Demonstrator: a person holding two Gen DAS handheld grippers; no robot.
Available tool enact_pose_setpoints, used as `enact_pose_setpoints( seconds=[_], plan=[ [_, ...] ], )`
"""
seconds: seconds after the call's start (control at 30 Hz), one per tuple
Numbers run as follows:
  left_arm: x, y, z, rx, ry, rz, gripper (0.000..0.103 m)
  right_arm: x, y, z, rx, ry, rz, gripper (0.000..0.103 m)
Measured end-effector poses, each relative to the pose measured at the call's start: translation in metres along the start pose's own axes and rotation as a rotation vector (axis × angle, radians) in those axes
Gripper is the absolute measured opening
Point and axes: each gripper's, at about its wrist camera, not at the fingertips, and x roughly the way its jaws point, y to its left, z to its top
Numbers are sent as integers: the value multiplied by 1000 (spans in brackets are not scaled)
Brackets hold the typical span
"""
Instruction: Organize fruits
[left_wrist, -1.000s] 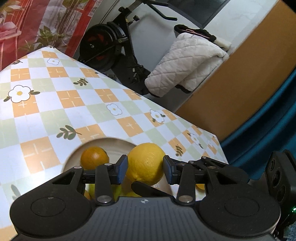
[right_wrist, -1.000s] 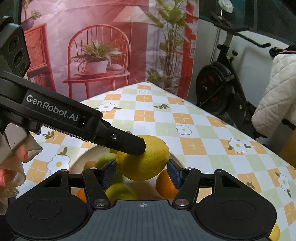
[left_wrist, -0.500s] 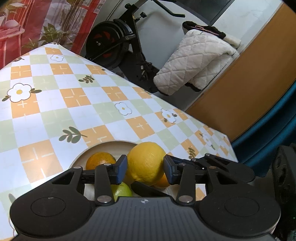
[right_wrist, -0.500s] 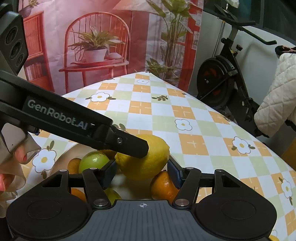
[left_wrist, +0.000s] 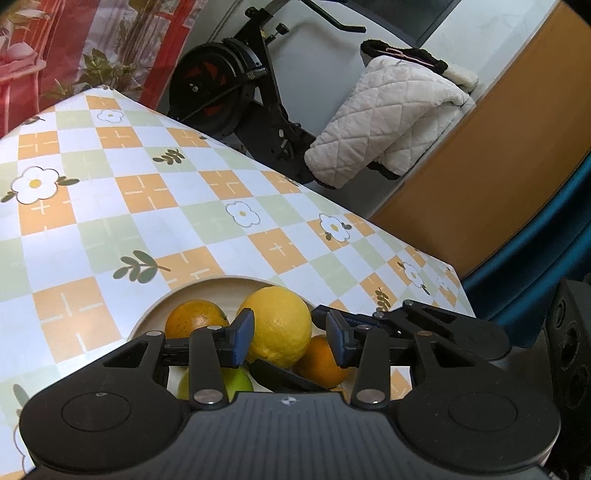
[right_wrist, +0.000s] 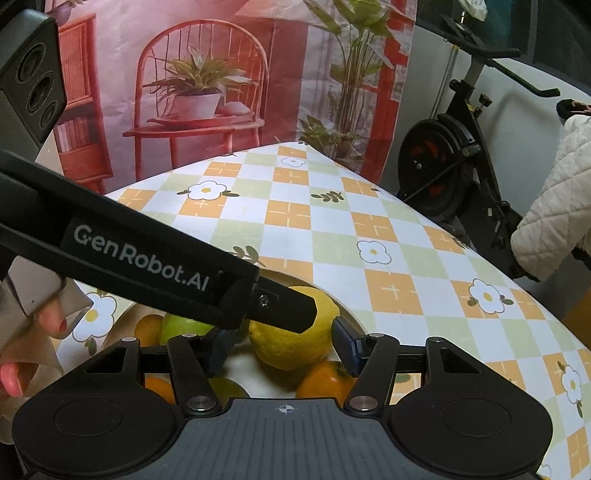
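Over the checked tablecloth (left_wrist: 155, 221), the left claw (left_wrist: 290, 338) and right claw (right_wrist: 282, 343) both stand part-open around a lemon (left_wrist: 279, 325).

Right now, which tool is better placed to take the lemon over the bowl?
Right, probably. The right tool straddles the lemon squarely, with one pad touching. The left tool has it off-centre, with a gap at one pad.

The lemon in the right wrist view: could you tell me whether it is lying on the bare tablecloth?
No, the lemon sits on top of other fruit inside the pale bowl, above an orange.
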Motion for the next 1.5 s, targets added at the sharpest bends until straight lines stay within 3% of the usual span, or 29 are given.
enact_pose_setpoints(
  seconds=[0.2, 0.43, 0.6, 0.87, 1.17, 1.3, 1.5],
  plan=[
    [-9, -4, 1, 6, -29, 45, 54, -14, -6, -8, 26, -21, -20, 55],
    [-21, -31, -6, 102, -63, 115, 56, -53, -21, -32, 85, -72, -59, 56],
    [-24, -61, -14, 174, -77, 120, 56, -87, -48, -60, 142, -106, -114, 56],
    [-7, -114, -27, 266, -81, 84, 56, -126, -99, -109, 231, -133, -198, 56],
    [35, -157, -47, 334, -8, 21, 56, -135, -147, -149, 284, -117, -256, 56],
    [52, -167, -52, 362, 30, -2, 56, -130, -153, -156, 279, -109, -244, 59],
    [74, -172, -51, 308, 95, -64, 56, -120, -154, -159, 266, -100, -209, 65]
  ],
)
